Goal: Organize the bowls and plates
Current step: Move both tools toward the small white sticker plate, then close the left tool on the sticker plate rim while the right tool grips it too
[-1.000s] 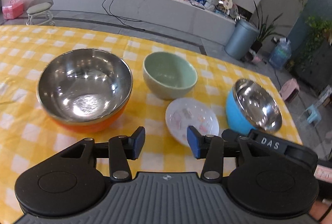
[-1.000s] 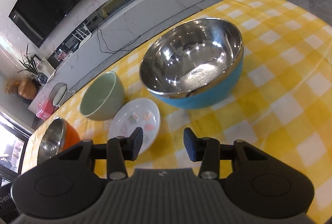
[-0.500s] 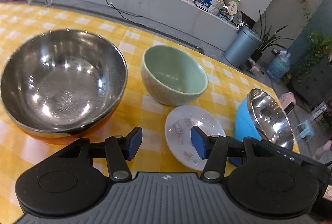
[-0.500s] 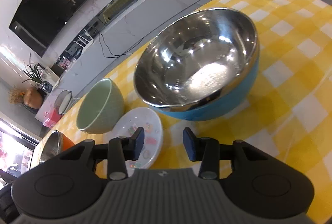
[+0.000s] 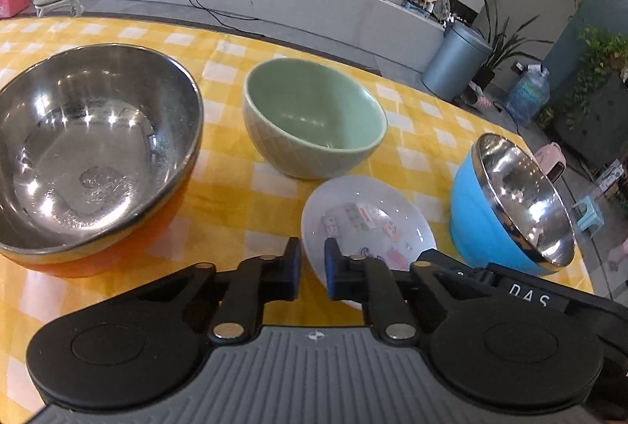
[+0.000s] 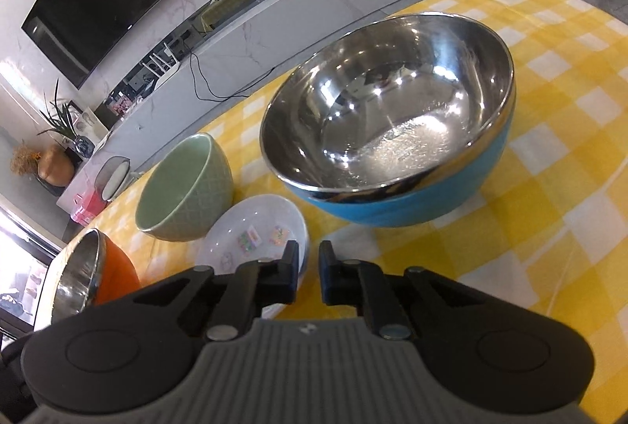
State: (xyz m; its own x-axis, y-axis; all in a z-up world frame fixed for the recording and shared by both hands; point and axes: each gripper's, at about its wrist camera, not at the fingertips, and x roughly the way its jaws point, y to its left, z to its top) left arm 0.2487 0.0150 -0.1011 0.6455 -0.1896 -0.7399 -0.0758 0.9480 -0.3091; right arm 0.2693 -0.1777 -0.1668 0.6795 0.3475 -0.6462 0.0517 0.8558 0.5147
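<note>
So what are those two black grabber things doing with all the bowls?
A person holds both. The left gripper and right gripper sit low over the yellow checked table, jaws nearly closed with a small gap, and both point at the small white plate. Whether they touch it is unclear. The orange bowl, green bowl and blue bowl stand apart, not stacked.

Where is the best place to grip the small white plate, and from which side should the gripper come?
Probably the near rim of the white plate, approached low from the front. It lies flat and shallow, so only its thin edge offers a pinch; the green bowl crowds its far side.
</note>
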